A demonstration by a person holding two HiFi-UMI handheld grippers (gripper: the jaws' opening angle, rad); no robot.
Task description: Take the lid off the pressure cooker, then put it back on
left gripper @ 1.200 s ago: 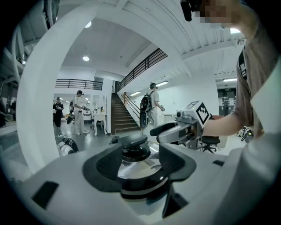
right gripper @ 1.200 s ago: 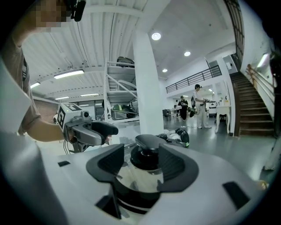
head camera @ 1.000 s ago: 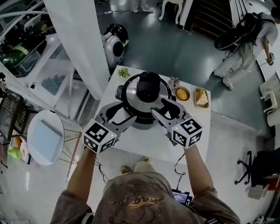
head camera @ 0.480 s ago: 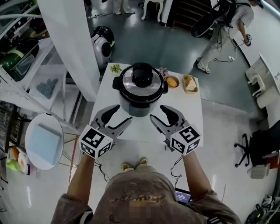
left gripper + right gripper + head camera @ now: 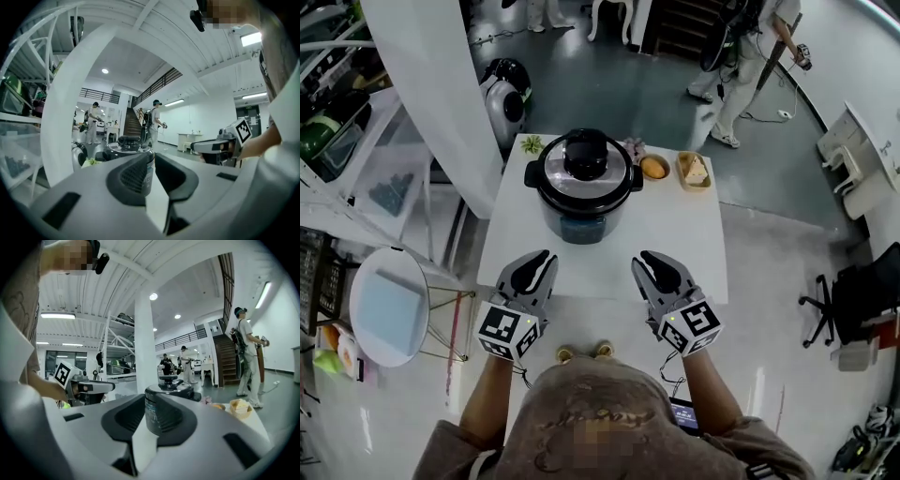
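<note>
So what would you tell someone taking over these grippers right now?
Left gripper: jaws have just been closing, a narrow gap remains, nothing between them.
Right gripper: the same.
Both hover over the near edge of the table, clear of the cooker.
Lid sits on the cooker.
Done: cannot tell whether the lid has already been off.
Left: if it has not, lift it off, then refit it.

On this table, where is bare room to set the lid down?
Free: the wide near strip between the pressure cooker and the table's near edge, and the right part in front of the bowl and tray. Crowded: the far edge.
</note>
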